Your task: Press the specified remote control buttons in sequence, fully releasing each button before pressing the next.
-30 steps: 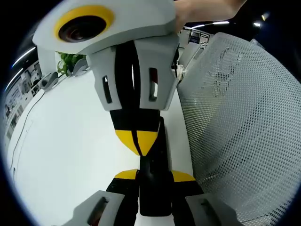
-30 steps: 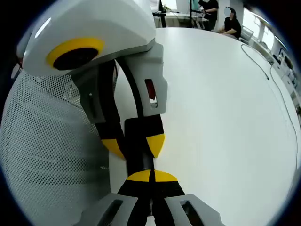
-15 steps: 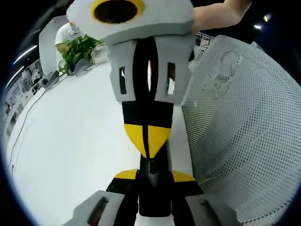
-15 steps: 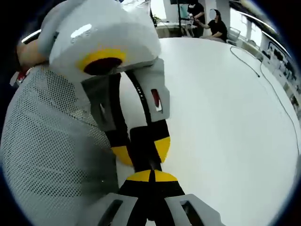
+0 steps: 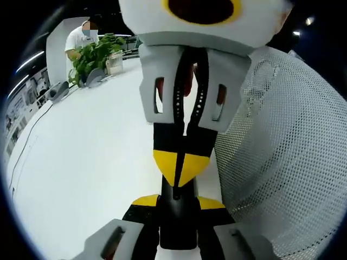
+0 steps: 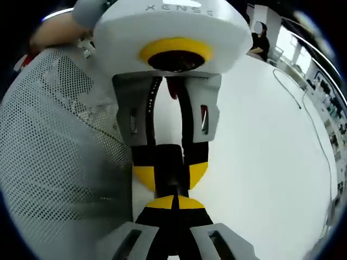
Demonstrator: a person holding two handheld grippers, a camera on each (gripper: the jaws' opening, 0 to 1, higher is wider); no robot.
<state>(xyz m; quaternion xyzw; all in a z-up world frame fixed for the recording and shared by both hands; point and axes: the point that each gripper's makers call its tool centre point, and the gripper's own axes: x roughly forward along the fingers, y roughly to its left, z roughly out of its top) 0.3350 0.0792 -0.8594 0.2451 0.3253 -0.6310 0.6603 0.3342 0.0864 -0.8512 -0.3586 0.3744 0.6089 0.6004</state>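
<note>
- Gripping a black remote control [image 5: 176, 216], the left gripper [image 5: 178, 201] is seen with its jaws closed on the remote's two long sides in the left gripper view.
- The remote is held just above the white counter [image 5: 81, 162], beside a white mesh chair back [image 5: 282, 151].
- The right gripper [image 5: 181, 168] is met from opposite, its yellow tips brought together into a point that touches the remote's upper face.
- In the right gripper view, the right gripper [image 6: 173, 203] is shown with jaws fully closed and nothing between them, tips against the remote [image 6: 171, 173] held by the left gripper [image 6: 171, 176].
- A potted plant [image 5: 92, 57] is seen at the counter's far edge.
</note>
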